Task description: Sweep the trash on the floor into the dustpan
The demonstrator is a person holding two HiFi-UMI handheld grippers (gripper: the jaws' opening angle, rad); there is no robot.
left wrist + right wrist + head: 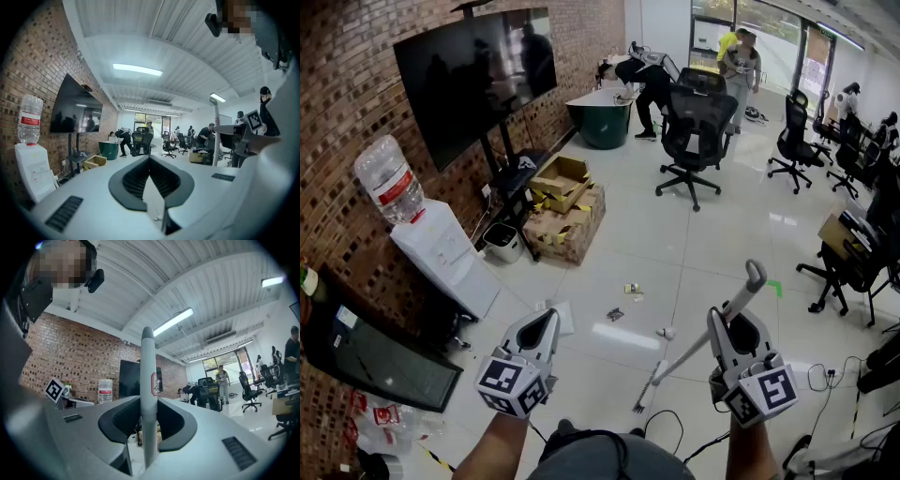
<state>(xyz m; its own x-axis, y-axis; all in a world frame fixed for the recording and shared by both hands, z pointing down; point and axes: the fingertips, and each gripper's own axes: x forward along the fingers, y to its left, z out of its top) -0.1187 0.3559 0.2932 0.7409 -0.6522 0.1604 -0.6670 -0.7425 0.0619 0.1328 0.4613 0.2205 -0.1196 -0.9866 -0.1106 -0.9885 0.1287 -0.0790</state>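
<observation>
left gripper [546, 321]: jaws meet at the tips, nothing between | trash: paper scraps [632, 290], small white ball [668, 332] loose on tiled floor [609, 248] | right gripper [733, 324]: clamped on long grey handle [684, 355] | no dustpan seen; sweeping likely all ahead

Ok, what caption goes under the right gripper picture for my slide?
Right gripper clamped on a long grey handle, with a brick wall, dark TV and water bottle behind.
</observation>
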